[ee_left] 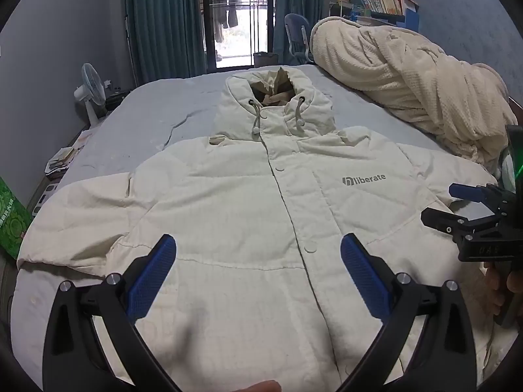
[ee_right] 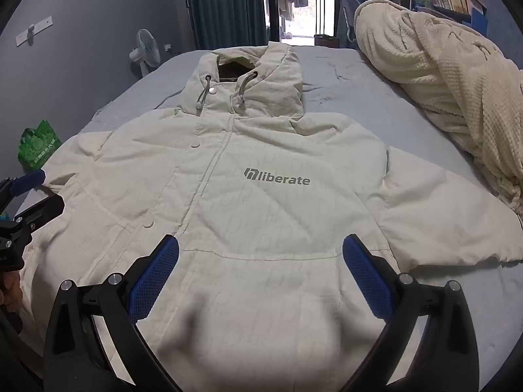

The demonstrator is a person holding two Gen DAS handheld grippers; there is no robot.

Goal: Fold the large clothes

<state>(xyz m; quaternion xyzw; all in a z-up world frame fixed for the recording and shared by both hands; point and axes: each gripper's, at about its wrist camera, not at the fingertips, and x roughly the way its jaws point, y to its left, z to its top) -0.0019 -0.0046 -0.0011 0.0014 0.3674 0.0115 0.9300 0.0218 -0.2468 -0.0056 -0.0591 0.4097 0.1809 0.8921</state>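
Note:
A cream hooded jacket (ee_left: 248,202) lies face up and spread flat on the bed, snaps fastened, with grey "liberate" lettering on its chest; its hood (ee_left: 271,104) points away from me. My left gripper (ee_left: 258,254) hovers open above the jacket's lower front, nothing between its blue pads. In the right wrist view the same jacket (ee_right: 248,196) fills the frame, and my right gripper (ee_right: 260,254) hangs open over the lower hem area. Each gripper shows at the edge of the other's view: the right gripper (ee_left: 457,205) beside the sleeve, the left gripper (ee_right: 36,189) near the other sleeve.
The bed sheet (ee_left: 157,107) is pale blue-grey. A bunched cream blanket (ee_left: 408,78) lies along the bed's right side. A standing fan (ee_left: 90,88) and a green bag (ee_right: 37,147) sit left of the bed. Curtains and a glass door stand beyond.

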